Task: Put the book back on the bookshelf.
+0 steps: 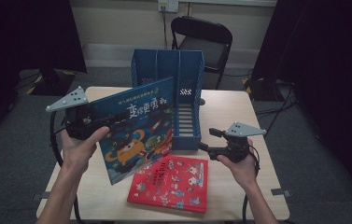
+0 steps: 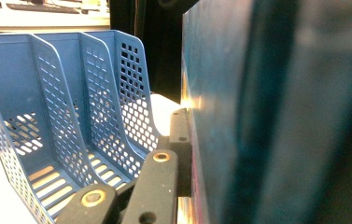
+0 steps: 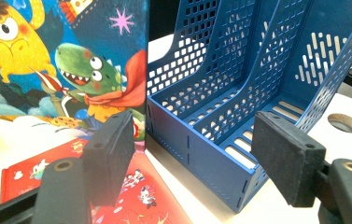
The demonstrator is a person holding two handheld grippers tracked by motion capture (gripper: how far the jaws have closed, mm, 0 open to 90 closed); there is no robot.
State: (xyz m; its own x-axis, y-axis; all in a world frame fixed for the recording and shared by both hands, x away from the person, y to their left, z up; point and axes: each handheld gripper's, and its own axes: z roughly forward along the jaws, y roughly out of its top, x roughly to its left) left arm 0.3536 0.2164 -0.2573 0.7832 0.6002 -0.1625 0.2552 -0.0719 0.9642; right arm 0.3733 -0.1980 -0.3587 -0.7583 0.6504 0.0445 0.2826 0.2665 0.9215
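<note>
My left tool (image 1: pixel 100 122), clamped on the blue book (image 1: pixel 138 128) at centre frame, should keep it upright toward the blue rack (image 1: pixel 185 137); right tool (image 1: pixel 207 140) waits, jaws apart.

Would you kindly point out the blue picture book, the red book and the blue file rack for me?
blue picture book (image 1: pixel 134 133), high view, middle of its front cover.
red book (image 1: pixel 171 183), high view, centre of its cover.
blue file rack (image 3: pixel 220 88), right gripper view, a perforated divider wall.
</note>
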